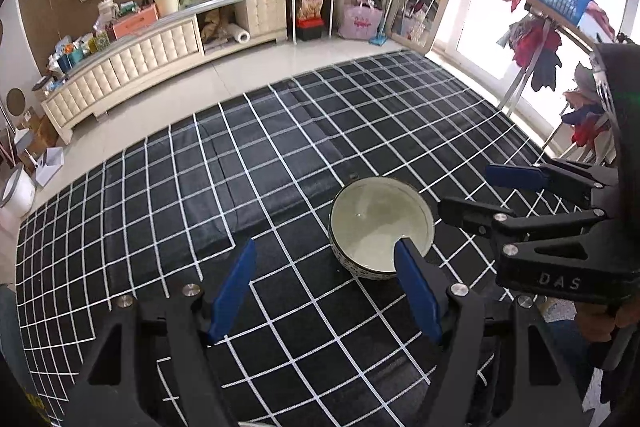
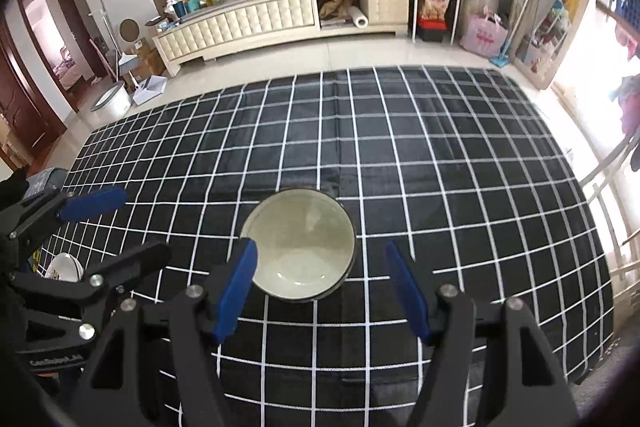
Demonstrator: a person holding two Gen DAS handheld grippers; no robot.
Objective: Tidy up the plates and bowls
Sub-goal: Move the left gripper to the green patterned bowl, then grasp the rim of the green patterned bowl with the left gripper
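A black cloth with a white grid [image 2: 400,147] covers the whole surface, creased in long folds that run near to far. On it, toward the near side and about midway across, stands a single bowl [image 2: 298,245], upright and empty. Its inside is a pale, greenish white glaze with a soft sheen and a small round well at the bottom; the rim is thin and dark, and in the left wrist view the outer wall [image 1: 352,263] shows a dark band with a light pattern.

The right tongs [image 2: 320,291] stand wide open with nothing between their blue pads; the left pad [image 2: 236,295] overlaps the bowl's left rim in this view, but whether it touches cannot be told. The left tongs [image 1: 324,291] are also spread wide and hold nothing, their right pad [image 1: 418,291] overlapping the bowl's near edge, so the bowl lies to their right.

At the near left edge in the right wrist view, part of a white dish with a coloured print [image 2: 64,267] shows behind the other tongs.
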